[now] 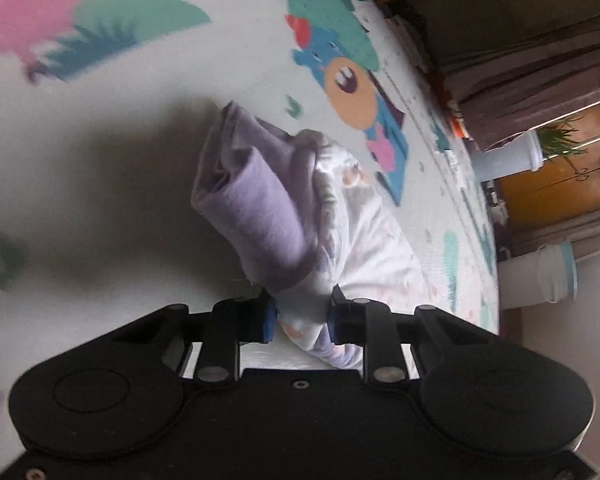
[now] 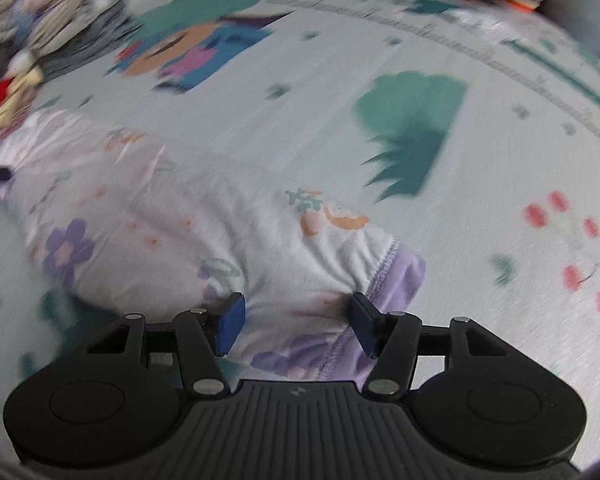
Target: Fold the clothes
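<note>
A white garment with flower prints and lilac trim (image 2: 188, 216) lies on the printed play mat (image 2: 480, 184). In the left wrist view it hangs bunched, its lilac part (image 1: 256, 208) folded over the white part (image 1: 364, 240). My left gripper (image 1: 300, 318) is shut on a bunch of the white cloth and holds it above the mat (image 1: 100, 140). My right gripper (image 2: 296, 328) is open, its blue pads either side of the garment's lilac-seamed edge (image 2: 384, 276), with cloth between the fingers.
A pile of other coloured clothes (image 2: 32, 28) lies at the mat's far left. In the left wrist view, beyond the mat's edge, stand a white bucket (image 1: 540, 276), a grey container (image 1: 508, 156), curtains and an orange cabinet (image 1: 556, 188).
</note>
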### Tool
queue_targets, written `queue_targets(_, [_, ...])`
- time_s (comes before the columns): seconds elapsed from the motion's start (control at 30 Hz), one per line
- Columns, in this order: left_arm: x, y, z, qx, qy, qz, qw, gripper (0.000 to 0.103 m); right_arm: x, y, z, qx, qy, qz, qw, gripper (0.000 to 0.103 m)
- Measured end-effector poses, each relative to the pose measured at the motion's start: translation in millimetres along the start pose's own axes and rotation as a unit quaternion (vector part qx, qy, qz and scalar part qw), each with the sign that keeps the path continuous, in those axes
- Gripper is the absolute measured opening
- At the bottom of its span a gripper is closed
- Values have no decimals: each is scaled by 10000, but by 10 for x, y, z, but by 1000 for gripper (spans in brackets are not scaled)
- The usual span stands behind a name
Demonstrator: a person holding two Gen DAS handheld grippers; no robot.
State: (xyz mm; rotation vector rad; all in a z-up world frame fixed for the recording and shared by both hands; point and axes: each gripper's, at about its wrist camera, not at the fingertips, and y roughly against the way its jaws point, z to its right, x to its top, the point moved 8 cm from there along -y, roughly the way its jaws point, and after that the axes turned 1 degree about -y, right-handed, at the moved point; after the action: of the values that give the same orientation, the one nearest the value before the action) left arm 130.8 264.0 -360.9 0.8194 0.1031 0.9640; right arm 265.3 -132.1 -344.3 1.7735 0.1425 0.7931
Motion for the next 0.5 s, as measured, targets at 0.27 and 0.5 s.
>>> queue_targets(0.27, [296, 284, -378, 85, 304, 348, 9989, 60, -104, 161, -722, 562, 319, -141, 9978, 57])
queue_targets(0.5, [143, 228, -236, 98, -42, 475, 9988, 60, 114, 382, -1238, 388, 1368, 758, 9869, 55])
